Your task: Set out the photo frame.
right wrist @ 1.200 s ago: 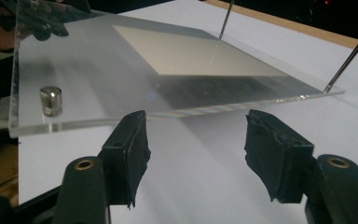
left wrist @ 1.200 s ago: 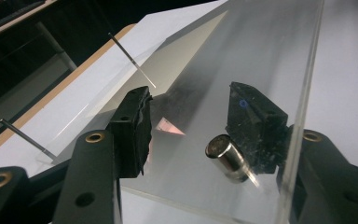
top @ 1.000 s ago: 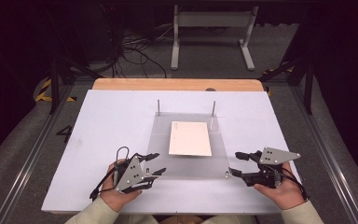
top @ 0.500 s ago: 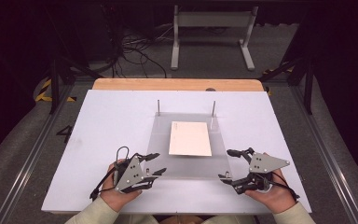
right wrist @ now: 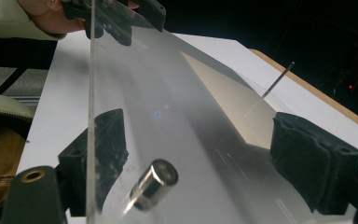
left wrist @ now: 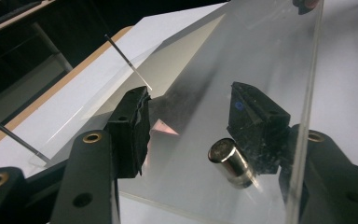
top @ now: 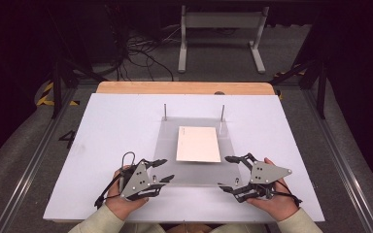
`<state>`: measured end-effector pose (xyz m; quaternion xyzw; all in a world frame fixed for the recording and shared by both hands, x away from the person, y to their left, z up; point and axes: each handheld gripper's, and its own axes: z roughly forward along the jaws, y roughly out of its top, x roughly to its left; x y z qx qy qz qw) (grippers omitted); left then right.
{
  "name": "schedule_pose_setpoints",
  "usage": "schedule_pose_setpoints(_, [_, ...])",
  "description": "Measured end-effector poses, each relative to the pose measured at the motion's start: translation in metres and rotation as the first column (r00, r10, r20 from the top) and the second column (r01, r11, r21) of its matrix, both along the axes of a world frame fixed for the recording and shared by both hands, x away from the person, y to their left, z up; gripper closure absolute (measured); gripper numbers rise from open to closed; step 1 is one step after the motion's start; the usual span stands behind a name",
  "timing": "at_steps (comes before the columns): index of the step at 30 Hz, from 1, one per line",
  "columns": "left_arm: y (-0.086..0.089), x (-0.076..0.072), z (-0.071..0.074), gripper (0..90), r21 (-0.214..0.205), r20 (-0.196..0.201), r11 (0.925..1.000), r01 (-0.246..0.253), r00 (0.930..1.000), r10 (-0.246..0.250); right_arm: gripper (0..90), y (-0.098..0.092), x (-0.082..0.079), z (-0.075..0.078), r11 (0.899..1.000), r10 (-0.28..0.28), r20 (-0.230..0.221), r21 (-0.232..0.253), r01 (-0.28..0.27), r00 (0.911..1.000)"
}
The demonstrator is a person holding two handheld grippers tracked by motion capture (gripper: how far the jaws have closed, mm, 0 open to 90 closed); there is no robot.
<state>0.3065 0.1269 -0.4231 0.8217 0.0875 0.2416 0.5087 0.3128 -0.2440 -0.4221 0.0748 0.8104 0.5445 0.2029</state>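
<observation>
Between the two grippers, on the clear plate (top: 194, 170), the white sheet (top: 198, 144) lies just beyond their tips. Left gripper (top: 164, 171) at the plate's near-left corner, right gripper (top: 228, 172) near-right, both gaping, gripping nothing; right's jaws just closing slightly.

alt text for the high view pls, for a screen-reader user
Two hand-held grippers sit at the near corners of a clear plate on a white table: the left gripper and the right gripper, jaws open. A white sheet lies on the plate, with two thin upright pins at its far edge.
</observation>
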Motion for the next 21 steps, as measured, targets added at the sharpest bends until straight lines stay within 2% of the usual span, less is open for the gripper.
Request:
schedule_pose_setpoints(3, [0.0,0.0,0.0,47.3,-0.006,-0.003,1.0,0.002,1.0,-0.002,25.2,0.002,0.001,-0.001,1.0,0.015,0.013,0.003,-0.015,0.9998])
schedule_pose_setpoints(6, [0.0,0.001,0.0,47.3,-0.007,-0.004,1.0,0.004,1.0,-0.004,41.6,0.003,-0.001,0.0,0.999,0.051,0.047,0.004,-0.051,0.9976])
schedule_pose_setpoints(7, [0.0,0.001,0.0,47.3,-0.007,-0.004,1.0,0.004,1.0,-0.004,41.6,0.003,-0.001,0.0,0.999,0.051,0.047,0.004,-0.051,0.9976])
schedule_pose_setpoints(8, [0.0,0.0,-0.001,47.3,-0.007,0.0,1.0,0.003,1.0,-0.003,47.5,0.003,-0.003,0.002,0.999,0.053,0.065,0.004,-0.053,0.9965])
schedule_pose_setpoints(10, [0.002,0.0,0.0,47.3,-0.006,-0.005,1.0,-0.003,1.0,0.003,50.8,0.004,-0.005,0.004,0.999,0.044,0.096,-0.022,-0.042,0.9944])
schedule_pose_setpoints(13, [0.005,0.002,0.0,47.4,-0.026,-0.012,0.9996,-0.008,0.9999,0.007,54.7,0.004,-0.008,0.007,0.999,0.027,0.13,-0.03,-0.024,0.9911])
schedule_pose_setpoints(15, [0.008,0.004,0.0,46.9,-0.039,-0.011,0.9991,-0.016,0.9998,0.015,55.1,0.003,-0.006,0.009,1.0,0.022,0.117,0.003,-0.023,0.9928])
schedule_pose_setpoints(16, [0.012,0.007,0.0,46.4,-0.062,-0.023,0.9975,-0.035,0.9992,0.034,56.1,0.002,-0.005,0.01,0.999,0.019,0.11,0.028,-0.022,0.9937])
schedule_pose_setpoints(21, [0.018,0.013,-0.001,45.8,-0.097,-0.04,0.9935,-0.06,0.9976,0.057,56.4,0.0,-0.001,0.013,0.998,0.014,0.094,0.059,-0.019,0.9954])
